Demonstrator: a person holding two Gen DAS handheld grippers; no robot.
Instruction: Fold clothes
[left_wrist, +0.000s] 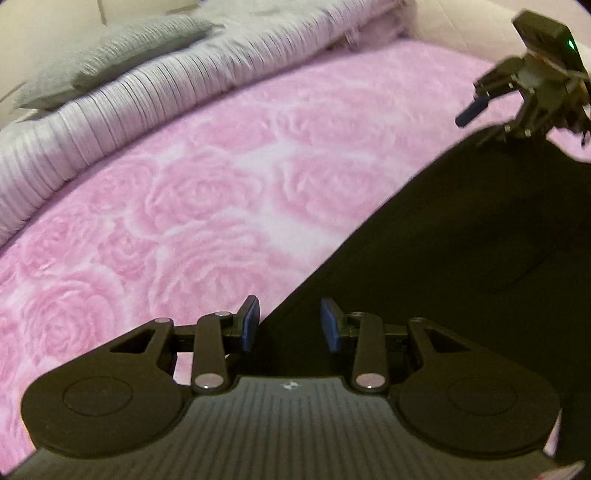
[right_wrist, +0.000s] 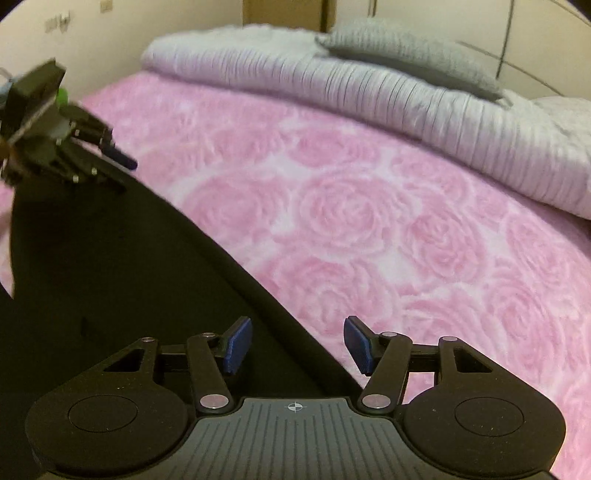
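Both the left tool (left_wrist: 290, 323) and right tool (right_wrist: 297, 345) hung open and empty at the black garment's (left_wrist: 480, 258) edge on the bed (left_wrist: 184, 206), probably ready to pinch it for a fold.

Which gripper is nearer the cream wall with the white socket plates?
Left, likely. The left gripper hovers before that cream wall, at the black garment's far corner; the right gripper is across the garment.

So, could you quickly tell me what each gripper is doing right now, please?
Left gripper: open, holding nothing, over the edge of the black garment.
Right gripper: open, holding nothing, over the same edge.
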